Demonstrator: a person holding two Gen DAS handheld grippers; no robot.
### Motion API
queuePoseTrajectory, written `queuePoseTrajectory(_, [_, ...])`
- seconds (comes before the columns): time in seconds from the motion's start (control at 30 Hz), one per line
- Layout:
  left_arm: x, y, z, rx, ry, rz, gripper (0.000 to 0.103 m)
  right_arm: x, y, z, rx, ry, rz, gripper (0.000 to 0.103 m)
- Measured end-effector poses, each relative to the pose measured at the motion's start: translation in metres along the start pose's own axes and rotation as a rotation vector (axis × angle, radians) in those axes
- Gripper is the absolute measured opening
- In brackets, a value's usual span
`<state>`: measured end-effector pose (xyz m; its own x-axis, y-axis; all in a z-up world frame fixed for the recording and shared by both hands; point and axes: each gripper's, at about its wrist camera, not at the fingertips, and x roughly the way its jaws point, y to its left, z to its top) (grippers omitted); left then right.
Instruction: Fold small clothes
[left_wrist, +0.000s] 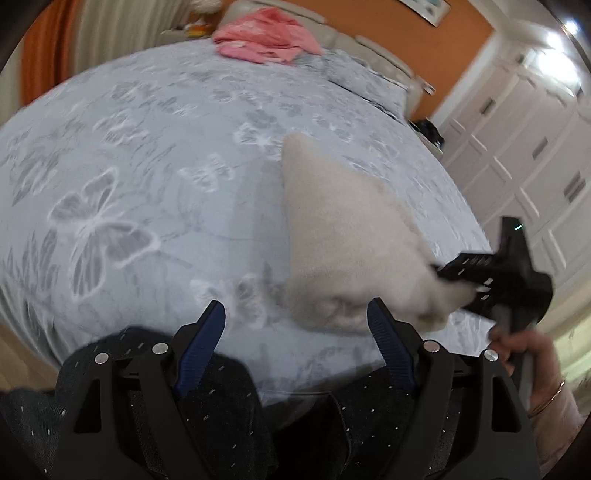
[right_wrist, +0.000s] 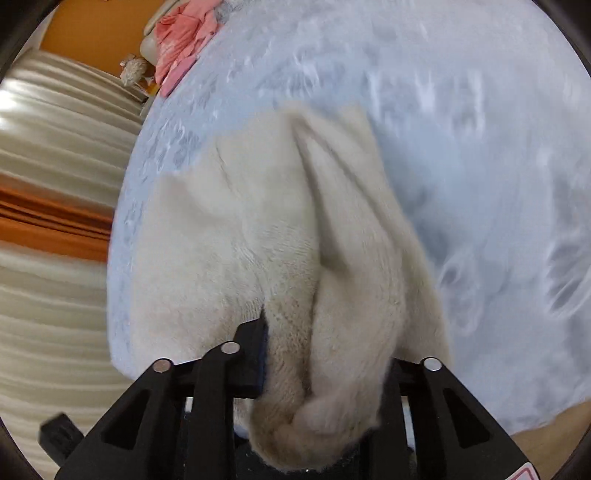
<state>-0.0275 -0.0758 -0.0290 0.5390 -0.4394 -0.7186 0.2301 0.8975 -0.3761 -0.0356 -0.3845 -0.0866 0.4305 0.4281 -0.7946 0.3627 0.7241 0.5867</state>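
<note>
A cream fleecy garment (left_wrist: 332, 229) was seen on the butterfly-print bedspread (left_wrist: 129, 166), bunched into folds and drawn to a point at 12 o'clock. Its near end was clamped in the right gripper (right_wrist: 325, 373), whose fingertips were hidden by the fabric. The left gripper (left_wrist: 295, 332) was held apart, gripping nothing. Pink clothes (left_wrist: 266, 37) at 12 o'clock were blurred.

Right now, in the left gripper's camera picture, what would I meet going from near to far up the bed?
Left gripper, open and empty → cream fleece garment, its corner clamped by the right gripper → pink clothes → pale headboard → orange wall.
</note>
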Motion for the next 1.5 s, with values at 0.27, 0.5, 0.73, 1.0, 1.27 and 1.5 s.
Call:
queuePoseTrajectory(0.27, [0.034,-0.056,-0.003,0.275,0.007,0.07,0.082,-0.001,0.004,0.021,-0.013,-0.003,0.074,0.067])
queuePoseTrajectory(0.5, [0.064,-0.044,-0.001,0.239,0.074,0.119,0.06,-0.04,0.049,0.028,-0.21,-0.155,0.085,0.013])
queuePoseTrajectory(0.73, [0.076,-0.013,0.0,0.085,0.127,0.198,0.061,0.0,-0.006,0.012,-0.069,-0.061,-0.024,0.01])
queuePoseTrajectory(1.0, [0.079,-0.007,-0.003,0.058,0.14,0.2,0.06,-0.004,0.004,0.007,0.053,-0.058,0.168,0.07])
queuePoseTrajectory(1.27, [0.069,0.006,0.002,0.007,0.19,0.154,0.015,-0.035,0.062,0.002,-0.103,-0.18,0.169,0.005])
queuePoseTrajectory(1.5, [0.079,0.022,-0.004,-0.068,0.28,0.165,0.012,0.01,-0.001,-0.015,-0.062,-0.014,-0.075,0.004])
